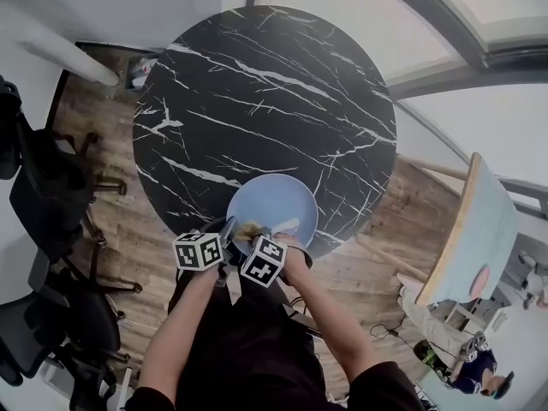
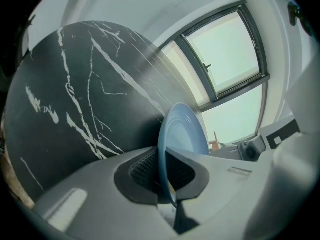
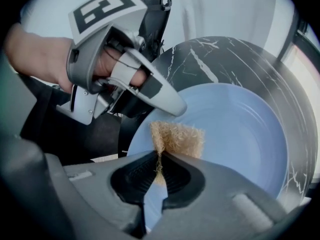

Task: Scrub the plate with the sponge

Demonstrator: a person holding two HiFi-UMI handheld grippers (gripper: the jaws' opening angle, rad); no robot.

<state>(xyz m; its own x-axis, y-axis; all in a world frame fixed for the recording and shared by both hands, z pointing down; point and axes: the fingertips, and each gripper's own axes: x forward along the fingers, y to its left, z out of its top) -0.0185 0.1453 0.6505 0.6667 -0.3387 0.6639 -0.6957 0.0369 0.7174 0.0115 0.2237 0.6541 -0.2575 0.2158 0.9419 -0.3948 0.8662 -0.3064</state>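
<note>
**Scrubbing stroke on the blue plate**

Your left tool (image 2: 167, 180) is pinching the rim of the plate (image 2: 185, 131), which sits at the near edge of the dark veined surface (image 1: 257, 92). Your right tool (image 3: 159, 170) is clamped on the tan sponge (image 3: 177, 136), whose free end lies against the plate's inner face, just beside the left tool's tip. Hold the rim firmly so the plate cannot skid. Press the sponge flat and sweep toward the centre, away from that grip.

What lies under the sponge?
The blue plate, its face beyond the sponge pinched in the right gripper. The patch directly behind the sponge is covered, so contact cannot be told.
</note>
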